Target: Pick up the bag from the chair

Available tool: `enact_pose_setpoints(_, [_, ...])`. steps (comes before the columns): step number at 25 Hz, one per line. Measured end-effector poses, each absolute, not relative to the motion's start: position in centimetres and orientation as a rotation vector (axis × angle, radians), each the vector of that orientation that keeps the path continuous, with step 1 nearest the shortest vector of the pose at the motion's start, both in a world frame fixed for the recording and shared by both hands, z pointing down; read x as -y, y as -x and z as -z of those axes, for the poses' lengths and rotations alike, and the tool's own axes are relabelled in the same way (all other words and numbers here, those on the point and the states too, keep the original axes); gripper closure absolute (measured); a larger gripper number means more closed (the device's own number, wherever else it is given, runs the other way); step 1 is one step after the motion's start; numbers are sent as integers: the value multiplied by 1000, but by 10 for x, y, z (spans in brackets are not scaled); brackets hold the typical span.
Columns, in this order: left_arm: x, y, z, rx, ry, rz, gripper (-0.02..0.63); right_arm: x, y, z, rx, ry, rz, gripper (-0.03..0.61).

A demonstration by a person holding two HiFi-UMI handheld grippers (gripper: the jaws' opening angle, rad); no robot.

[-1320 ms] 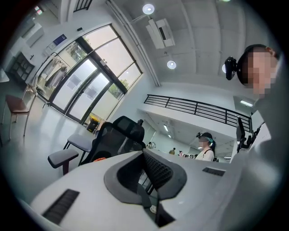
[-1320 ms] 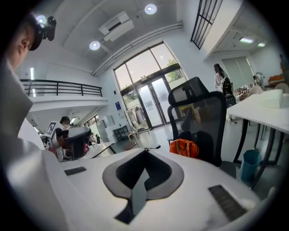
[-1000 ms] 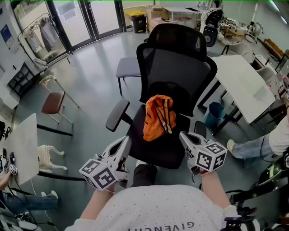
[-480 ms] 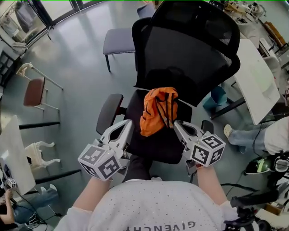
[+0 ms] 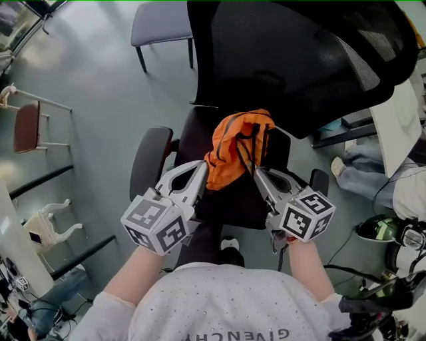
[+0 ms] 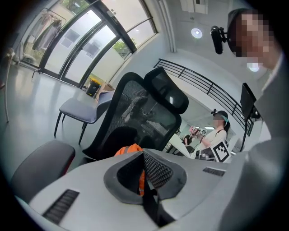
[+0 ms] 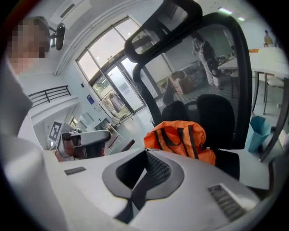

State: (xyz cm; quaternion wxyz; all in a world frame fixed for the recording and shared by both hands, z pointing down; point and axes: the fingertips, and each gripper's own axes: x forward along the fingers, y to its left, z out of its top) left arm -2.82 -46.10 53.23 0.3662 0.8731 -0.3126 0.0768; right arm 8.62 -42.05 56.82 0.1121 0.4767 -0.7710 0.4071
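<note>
An orange bag (image 5: 229, 156) with dark straps lies crumpled on the seat of a black mesh office chair (image 5: 293, 60), against its backrest. My left gripper (image 5: 202, 165) is shut, its tip right at the bag's left edge. On the other side, my right gripper (image 5: 257, 172) is also shut, its tip beside the bag's lower right, close to the straps. Neither holds anything. The left gripper view shows the bag (image 6: 128, 150) mostly hidden behind the shut jaws. The right gripper view has the bag (image 7: 178, 137) just beyond the shut jaws.
The chair's left armrest (image 5: 148, 160) juts out beside my left gripper. A grey chair (image 5: 160, 16) stands behind, a brown-seated chair (image 5: 26, 126) far left. A white table (image 5: 399, 126) and a seated person's legs (image 5: 373, 173) are at the right. A blue bin (image 7: 257, 131) sits beside the chair.
Both grippers have moved forward and down, from the seat's front edge to either side of the bag. The head view has closed in on the chair. The bag has not moved.
</note>
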Motion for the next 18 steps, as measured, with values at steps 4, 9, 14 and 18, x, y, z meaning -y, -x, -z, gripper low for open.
enact_pose_setpoints(4, [476, 17, -552, 753, -2314, -215, 615, 447, -83, -582, 2302, -1456, -1276, 578])
enact_pose_setpoints(9, [489, 22, -568, 737, -2308, -230, 615, 474, -63, -586, 2323, -1499, -1278, 578])
enact_pose_setpoints(14, [504, 11, -575, 699, -2302, -191, 615, 491, -44, -591, 2327, -1436, -1310, 578])
enact_pose_setpoints(18, [509, -15, -578, 628, -2309, -158, 615, 498, -57, -591, 2313, -1514, -1282, 577])
